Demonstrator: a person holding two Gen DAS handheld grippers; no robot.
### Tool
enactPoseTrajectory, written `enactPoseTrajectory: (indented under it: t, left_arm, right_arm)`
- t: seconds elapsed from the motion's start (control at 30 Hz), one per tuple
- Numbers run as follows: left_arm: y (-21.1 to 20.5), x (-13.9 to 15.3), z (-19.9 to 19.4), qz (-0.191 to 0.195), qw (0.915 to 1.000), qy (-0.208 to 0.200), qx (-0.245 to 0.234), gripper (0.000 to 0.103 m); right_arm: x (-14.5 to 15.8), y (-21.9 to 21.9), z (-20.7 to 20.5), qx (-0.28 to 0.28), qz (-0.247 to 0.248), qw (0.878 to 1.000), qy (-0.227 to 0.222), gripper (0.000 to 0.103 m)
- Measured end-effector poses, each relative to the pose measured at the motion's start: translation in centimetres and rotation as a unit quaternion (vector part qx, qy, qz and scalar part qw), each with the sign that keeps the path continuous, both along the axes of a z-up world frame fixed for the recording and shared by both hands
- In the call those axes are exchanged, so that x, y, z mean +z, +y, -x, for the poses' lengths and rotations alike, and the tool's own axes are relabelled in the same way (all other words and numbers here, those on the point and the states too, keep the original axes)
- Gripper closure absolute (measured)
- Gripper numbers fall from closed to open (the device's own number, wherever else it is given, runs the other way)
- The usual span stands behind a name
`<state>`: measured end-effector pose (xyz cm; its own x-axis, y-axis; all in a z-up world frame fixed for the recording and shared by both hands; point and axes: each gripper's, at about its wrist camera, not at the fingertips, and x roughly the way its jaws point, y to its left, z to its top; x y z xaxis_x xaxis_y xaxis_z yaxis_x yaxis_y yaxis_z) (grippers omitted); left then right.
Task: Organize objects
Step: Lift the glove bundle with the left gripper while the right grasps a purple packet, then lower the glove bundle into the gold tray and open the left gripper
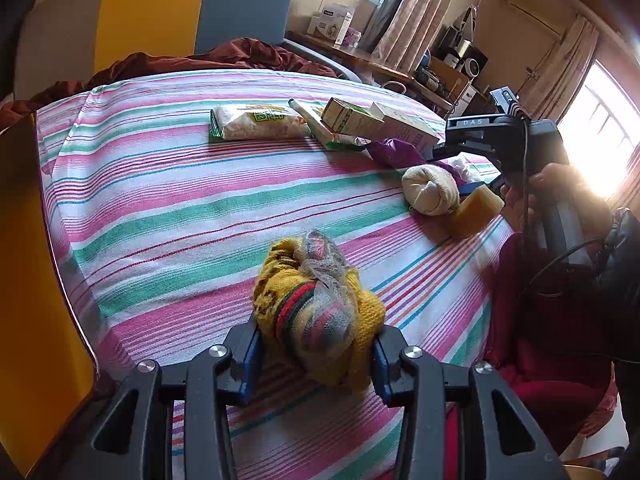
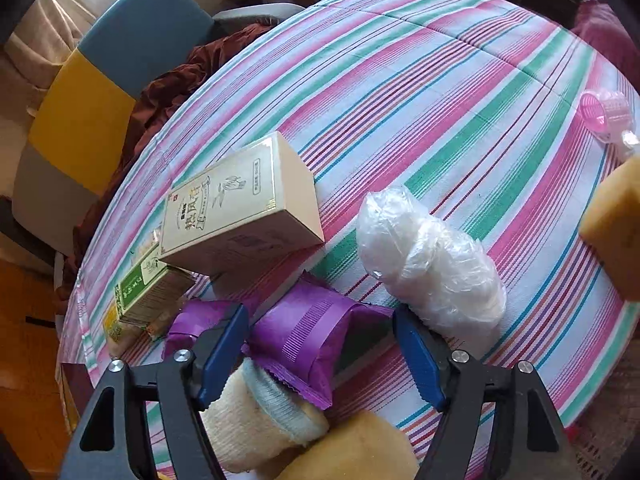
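Left wrist view: left gripper [image 1: 318,354] clamps yellow sock bundle [image 1: 316,308] at 6 o'clock; slack knit may slip. Right gripper [image 2: 320,344] open over purple packet [image 2: 304,332]; could snag cream sock roll [image 2: 256,420].

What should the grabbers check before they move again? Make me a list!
1. Left gripper squeezing the yellow knitted sock bundle: ok, both pads press it.
2. Right gripper free of load: ok, jaws apart, nothing clamped.
3. Purple snack packet between the right jaws: ok, centred but ungripped.
4. Cream rolled sock out of the way: not ok, it lies under the left finger.
5. Clear plastic-wrapped white bundle out of the way: not ok, close beside the right finger.
6. Where things go: cannot tell.
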<state>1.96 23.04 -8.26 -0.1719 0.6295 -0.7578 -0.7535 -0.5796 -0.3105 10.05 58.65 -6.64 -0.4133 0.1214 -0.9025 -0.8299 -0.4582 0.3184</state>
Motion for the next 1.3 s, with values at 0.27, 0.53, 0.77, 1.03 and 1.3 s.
enactPoseTrajectory:
  t: [0.27, 0.53, 0.77, 1.03, 1.3]
  left_arm:
    - [0.0, 0.0, 0.0, -0.001, 1.0000, 0.003, 0.000, 0.059]
    - [-0.1, 0.0, -0.1, -0.003, 1.0000, 0.003, 0.000, 0.059]
    - [-0.3, 0.7, -0.4, 0.001, 0.9999, 0.015, 0.000, 0.060]
    - [-2.8, 4.9, -0.4, -0.029, 0.9981, 0.047, 0.028, 0.060]
    - [-12.4, 8.0, 3.6, -0.040, 0.9834, 0.063, 0.166, 0.060]
  right_arm:
    - [0.3, -0.9, 0.4, 0.036, -0.041, 0.998, -0.043, 0.060]
    - [0.4, -0.3, -0.5, 0.022, -0.024, 0.999, -0.022, 0.060]
    - [0.4, -0.7, 0.5, 0.034, -0.037, 0.998, -0.034, 0.060]
    - [0.3, -1.4, 1.2, 0.060, -0.062, 0.994, -0.064, 0.059]
    - [0.3, -1.9, 0.5, 0.067, -0.069, 0.993, -0.072, 0.058]
